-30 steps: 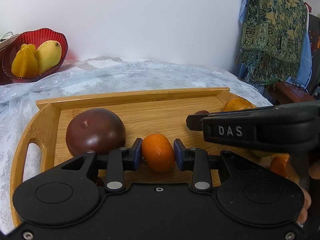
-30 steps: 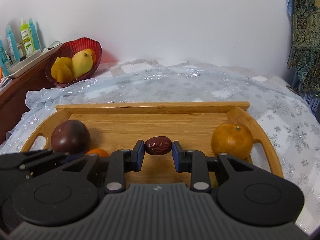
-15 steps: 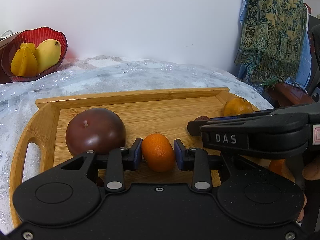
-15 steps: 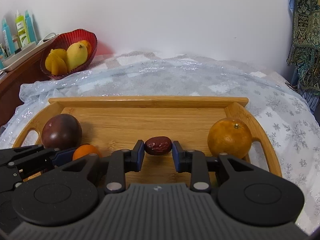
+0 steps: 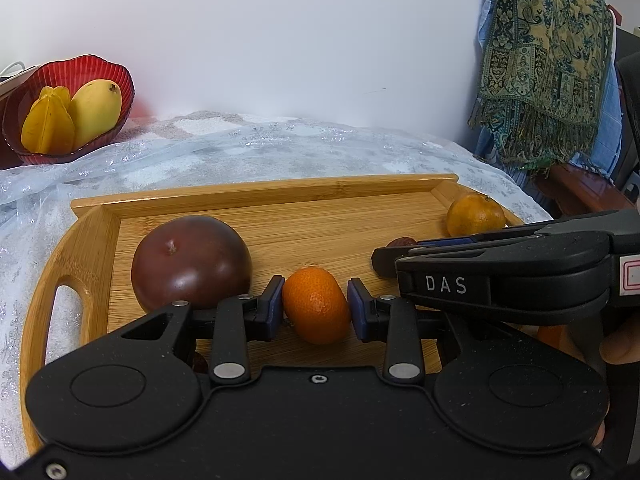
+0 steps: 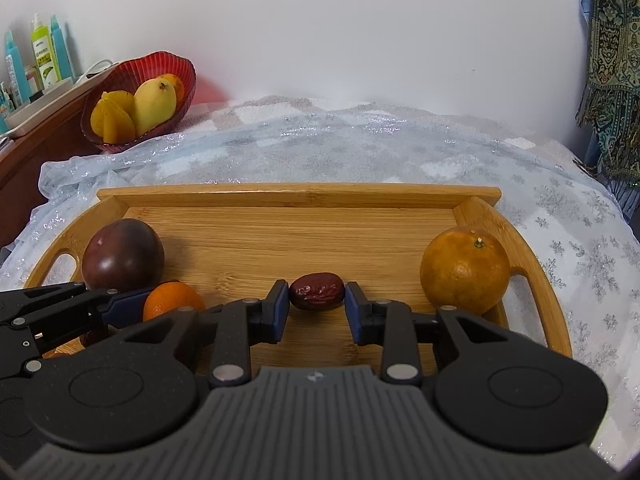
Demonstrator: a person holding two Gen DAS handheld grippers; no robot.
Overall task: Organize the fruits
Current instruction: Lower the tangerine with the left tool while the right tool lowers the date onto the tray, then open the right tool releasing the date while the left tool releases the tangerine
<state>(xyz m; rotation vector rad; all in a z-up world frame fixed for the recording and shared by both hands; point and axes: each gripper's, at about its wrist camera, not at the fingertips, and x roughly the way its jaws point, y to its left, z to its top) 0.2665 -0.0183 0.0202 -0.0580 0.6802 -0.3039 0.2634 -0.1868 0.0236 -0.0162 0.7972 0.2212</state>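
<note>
**Two hand-held grippers over a wooden fruit tray**

Nearest the viewer, the left gripper [image 5: 316, 306] has its blue pads pressed against both sides of a small orange kumquat [image 5: 316, 305], which sits low over the tray floor; whether it rests on the wood cannot be told. Just to its left — touching or nearly so — lies a large, dark purple round fruit [image 5: 191, 261] with a short stem stub on top.

The right gripper [image 6: 316, 300] brackets a wrinkled red date [image 6: 316, 291] lying on the tray floor. Its jaws are opening: a thin gap shows between the right pad and the date, while the left pad sits right beside it, so the date lies between the jaws, not clamped. In the left camera this gripper crosses in from the right, marked "DAS", and part of a hand [image 5: 622, 344] shows behind it.

Near the tray's right handle sits a larger orange [image 6: 465, 270] with a green stem, well apart from the date.

All of this is in a bamboo tray [image 6: 296, 194] with raised edges and cut-out handles, on a pale, glittery snowflake cloth [image 6: 360, 148].

Farther back on the left, a red glass bowl [image 6: 176, 66] holds a yellow mango [image 6: 155, 101] and a starfruit [image 6: 112, 122]. Behind it stand bottles [image 6: 46, 54] on a shelf. A patterned shawl [image 5: 544, 64] hangs on the right against a white wall.
</note>
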